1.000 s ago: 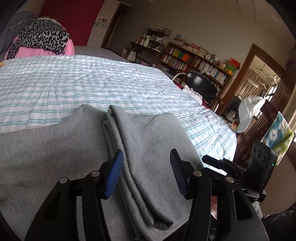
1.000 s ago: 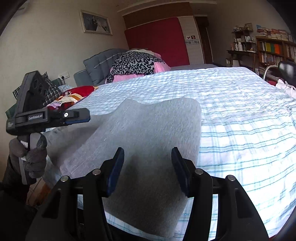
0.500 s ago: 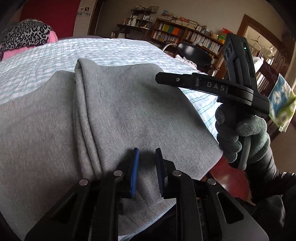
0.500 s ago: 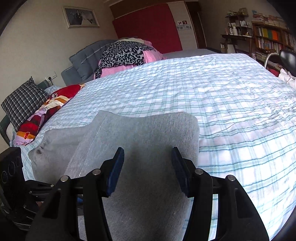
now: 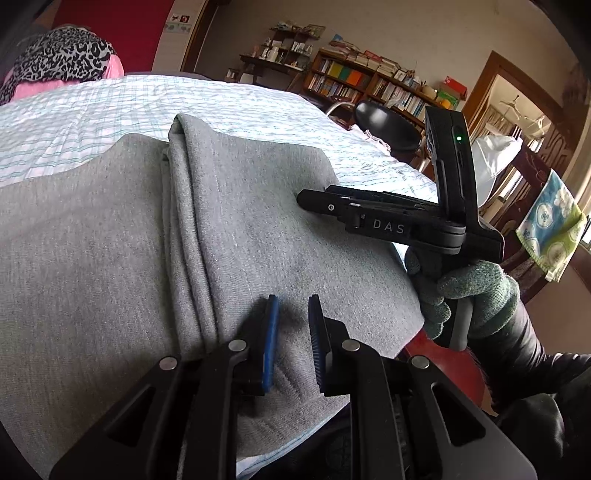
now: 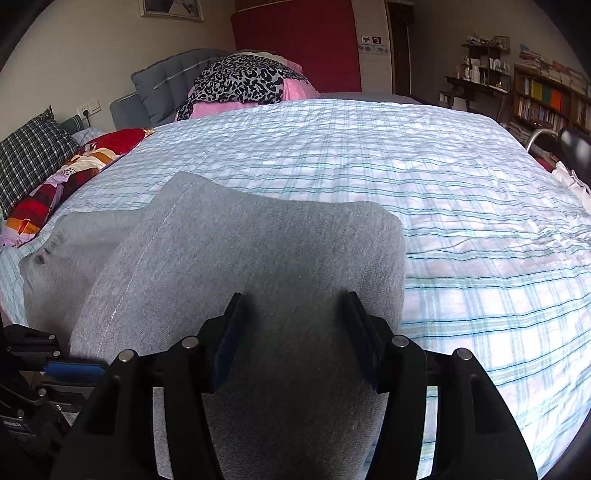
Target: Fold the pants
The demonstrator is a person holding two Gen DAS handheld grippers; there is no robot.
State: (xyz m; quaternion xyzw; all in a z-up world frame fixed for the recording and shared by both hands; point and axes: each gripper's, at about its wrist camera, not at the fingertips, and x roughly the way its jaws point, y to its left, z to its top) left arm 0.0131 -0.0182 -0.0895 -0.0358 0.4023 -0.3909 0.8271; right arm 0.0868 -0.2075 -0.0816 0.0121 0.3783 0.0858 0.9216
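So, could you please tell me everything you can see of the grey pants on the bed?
The grey pants look like soft, heathered jersey knit, with a pale stitched seam running along them. They lie partly folded on the checked bedspread at its near edge, one leg stacked on the other, layered edges showing as a ridge. The left gripper is shut on a pinch of cloth near the edge. The right gripper hangs over the folded end, its jaws opening, with cloth beneath them but not gripped.

- One pair of grey pants (image 5: 258, 229), folded on the bed
- One bed with a checked sheet (image 6: 461, 206)
- Two grippers: left gripper (image 5: 291, 332), right gripper (image 6: 295, 332)
- One gloved hand (image 5: 472, 299)
- One leopard-print cloth (image 6: 243, 81)
- One plaid pillow (image 6: 33, 155)
- One framed picture (image 6: 171, 7)
- One black chair (image 5: 388, 125)
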